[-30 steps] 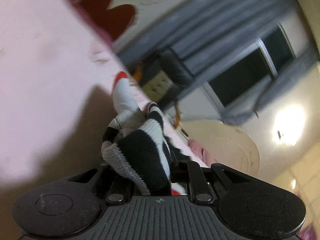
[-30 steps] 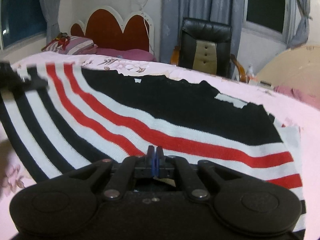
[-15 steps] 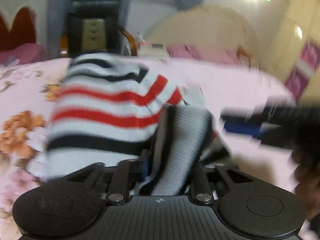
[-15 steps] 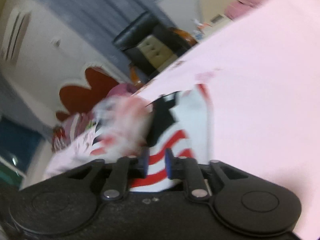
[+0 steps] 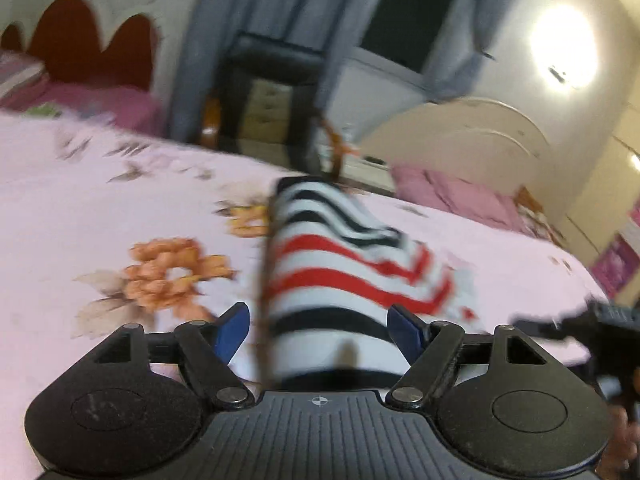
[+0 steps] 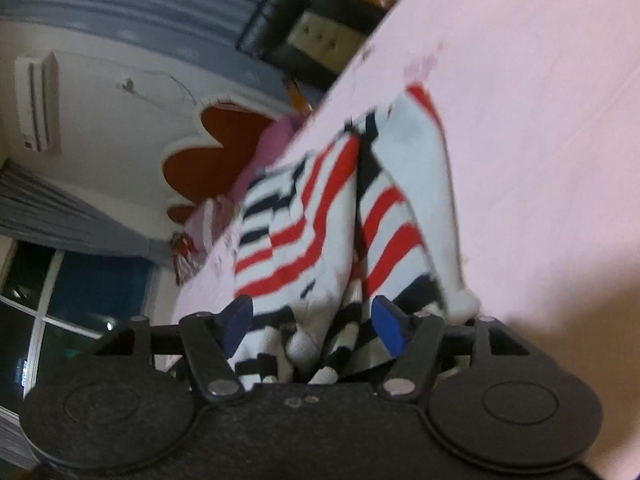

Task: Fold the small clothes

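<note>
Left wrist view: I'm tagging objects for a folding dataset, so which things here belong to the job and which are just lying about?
Part of the job:
- striped sweater, folded on the bed sheet
- left gripper, open around it
- right gripper, open

Just lying about:
- black chair
- pink pillow
- curtains
</note>
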